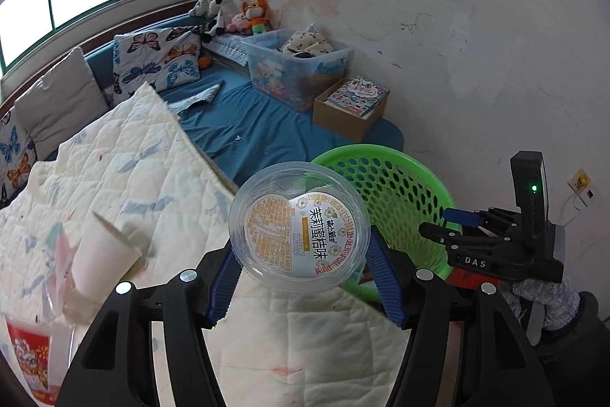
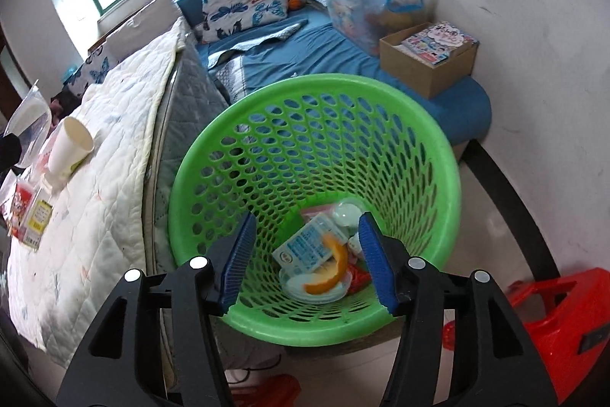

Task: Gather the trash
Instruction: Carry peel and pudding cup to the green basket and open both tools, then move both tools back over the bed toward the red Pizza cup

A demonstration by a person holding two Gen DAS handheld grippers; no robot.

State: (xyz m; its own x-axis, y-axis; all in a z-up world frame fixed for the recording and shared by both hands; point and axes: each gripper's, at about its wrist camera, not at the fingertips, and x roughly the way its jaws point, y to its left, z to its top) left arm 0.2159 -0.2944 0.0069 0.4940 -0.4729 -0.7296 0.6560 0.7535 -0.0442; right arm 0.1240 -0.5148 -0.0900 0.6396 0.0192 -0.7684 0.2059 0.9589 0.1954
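One clear cup (image 1: 299, 226), label "茉莉蜜桔味", date 20261009, clamped in left gripper (image 1: 301, 277). Right gripper (image 2: 305, 254), housing marked "DAS", jaws apart, empty, over green basket (image 2: 438, 155).

- The round clear plastic cup (image 1: 299, 227) is glossy and see-through, sealed with a smooth printed film lid.
- The green perforated plastic basket (image 2: 438, 155) looks smooth with a slight sheen.
- The cream quilted cloth bedspread (image 1: 114, 155) is soft, matt and stitched in diamonds.
- The white paper cup (image 2: 70, 147) is matt.
- The brown cardboard box (image 2: 423, 71) is dull and rough.
- The ridged blue pads (image 2: 375, 254) sit on matt black plastic arms.
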